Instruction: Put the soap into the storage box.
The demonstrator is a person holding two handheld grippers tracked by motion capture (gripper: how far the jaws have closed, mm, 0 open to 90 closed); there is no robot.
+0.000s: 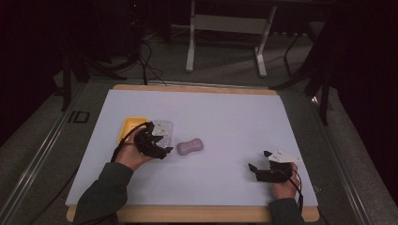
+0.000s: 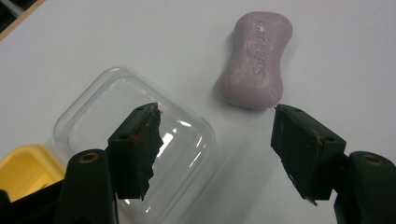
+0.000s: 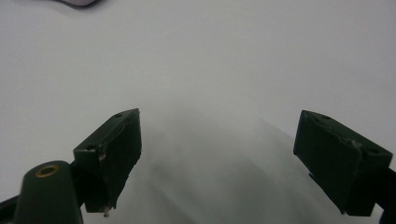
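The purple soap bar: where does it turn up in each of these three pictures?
High view: the soap bar lies left of centre on the white table, just right of the left gripper.
Left gripper view: upper right, beyond the open jaws.
Right gripper view: a sliver at the top left edge.
Shared landmark: the clear lid beside it.
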